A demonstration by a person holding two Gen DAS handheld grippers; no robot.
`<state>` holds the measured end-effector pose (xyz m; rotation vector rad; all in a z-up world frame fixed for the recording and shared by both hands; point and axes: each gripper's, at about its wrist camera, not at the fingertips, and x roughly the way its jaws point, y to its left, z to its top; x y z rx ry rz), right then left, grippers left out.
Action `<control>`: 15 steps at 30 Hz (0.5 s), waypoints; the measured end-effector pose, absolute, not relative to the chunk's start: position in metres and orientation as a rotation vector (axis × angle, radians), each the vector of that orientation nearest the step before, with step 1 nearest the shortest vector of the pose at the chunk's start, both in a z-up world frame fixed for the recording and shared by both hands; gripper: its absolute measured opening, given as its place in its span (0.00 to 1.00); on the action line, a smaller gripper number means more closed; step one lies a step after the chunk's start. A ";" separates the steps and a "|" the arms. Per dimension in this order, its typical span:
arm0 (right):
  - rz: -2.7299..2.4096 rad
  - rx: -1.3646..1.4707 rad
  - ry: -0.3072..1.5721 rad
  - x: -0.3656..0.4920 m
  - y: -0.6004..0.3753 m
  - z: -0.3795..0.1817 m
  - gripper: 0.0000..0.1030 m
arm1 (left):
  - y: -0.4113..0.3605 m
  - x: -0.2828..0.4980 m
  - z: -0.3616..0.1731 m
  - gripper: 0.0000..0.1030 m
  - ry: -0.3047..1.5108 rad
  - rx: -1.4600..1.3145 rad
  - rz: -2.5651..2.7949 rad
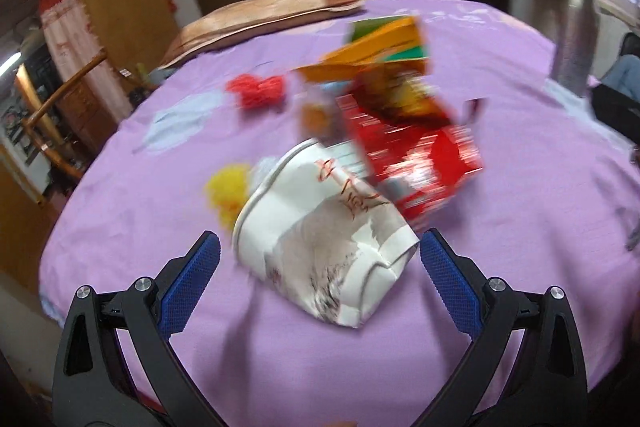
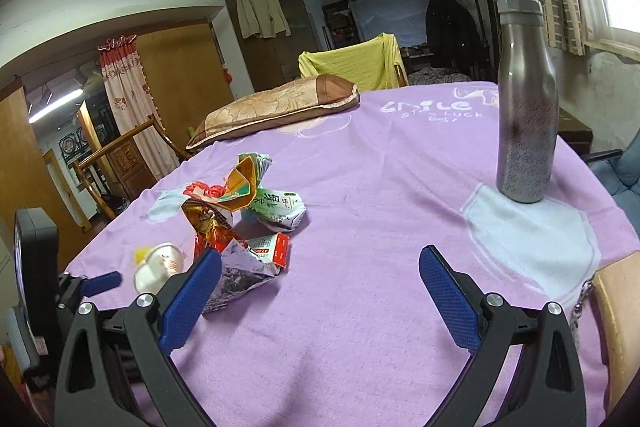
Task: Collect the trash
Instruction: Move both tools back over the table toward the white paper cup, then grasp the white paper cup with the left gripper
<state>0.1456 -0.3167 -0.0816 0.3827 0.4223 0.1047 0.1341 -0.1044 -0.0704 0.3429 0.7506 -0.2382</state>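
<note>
A crushed white paper cup [image 1: 324, 227] lies on its side on the purple tablecloth [image 1: 160, 187], just ahead of my open left gripper [image 1: 320, 263], between its fingertips but not held. Behind it lie a red snack bag [image 1: 420, 147], an orange and green carton [image 1: 384, 47], a red scrap [image 1: 260, 89] and a yellow scrap [image 1: 226, 193]. In the right wrist view the same pile shows: cup [image 2: 158, 267], red and silver wrapper [image 2: 244, 259], orange carton [image 2: 240, 183], green packet [image 2: 280, 211]. My right gripper [image 2: 320, 279] is open and empty, to the right of the pile. The left gripper's blue fingertip [image 2: 100, 283] shows beside the cup.
A tall steel bottle [image 2: 526, 103] stands at the table's right side. A brown pillow [image 2: 276, 107] lies at the far edge, with a yellow-draped chair [image 2: 352, 65] behind it. Wooden chairs [image 2: 120, 155] stand off the left edge.
</note>
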 end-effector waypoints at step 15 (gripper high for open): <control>0.164 0.429 0.392 0.141 -0.318 -0.085 0.95 | 0.008 0.140 -0.053 0.93 0.723 0.283 -0.155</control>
